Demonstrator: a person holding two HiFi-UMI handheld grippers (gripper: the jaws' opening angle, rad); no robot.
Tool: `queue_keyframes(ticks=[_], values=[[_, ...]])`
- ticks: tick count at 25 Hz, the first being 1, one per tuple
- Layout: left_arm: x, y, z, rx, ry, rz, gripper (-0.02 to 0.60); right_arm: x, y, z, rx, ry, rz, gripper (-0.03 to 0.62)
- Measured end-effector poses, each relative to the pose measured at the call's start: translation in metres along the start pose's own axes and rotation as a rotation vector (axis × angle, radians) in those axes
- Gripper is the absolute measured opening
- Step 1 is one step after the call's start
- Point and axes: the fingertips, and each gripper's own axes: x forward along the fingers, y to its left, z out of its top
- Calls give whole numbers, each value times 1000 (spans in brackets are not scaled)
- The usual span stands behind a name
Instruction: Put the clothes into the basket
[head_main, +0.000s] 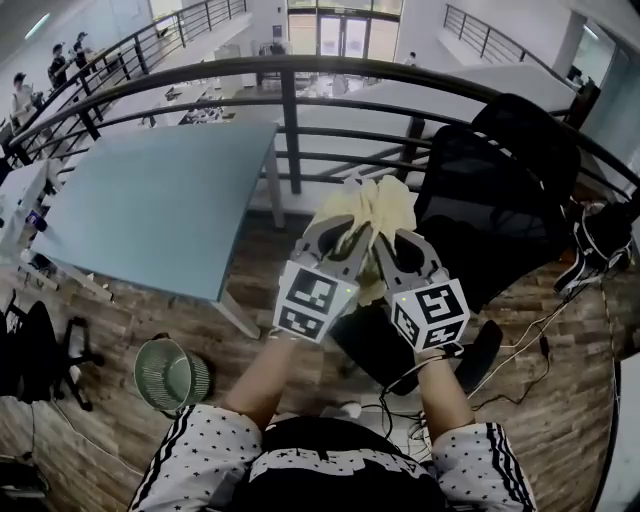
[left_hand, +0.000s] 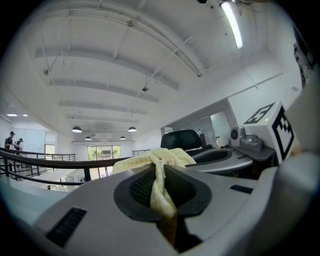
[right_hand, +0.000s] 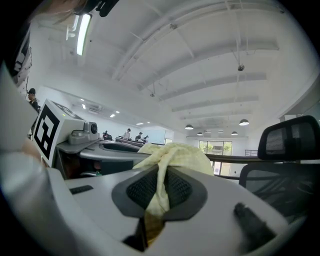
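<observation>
Pale yellow cloth (head_main: 378, 205), centre frame, is pinched by left gripper (head_main: 345, 240) and right gripper (head_main: 392, 248); judged light, soft, floppy, best gripped at bunched folds.

Head view steeply down, both gripper views level along jaws, close, sharing yellow cloth (head_main: 388, 205)

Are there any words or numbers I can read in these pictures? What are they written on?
None: no words or numbers can be read anywhere.
Left cube and right cube: only black-and-white square patterns, not letters.
Cloth: plain yellow, no print showing.
Anything on the far desks is too small to tell.
</observation>
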Motion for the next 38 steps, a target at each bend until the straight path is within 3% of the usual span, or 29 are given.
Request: queue_keyframes(ticks=[23, 38], values=[[-210, 157, -14, -15, 52, 393, 49, 105, 232, 54, -3, -59, 408, 46], [-358, 222, -28, -58, 77, 667, 49, 138, 389, 79, -36, -83, 692, 46]])
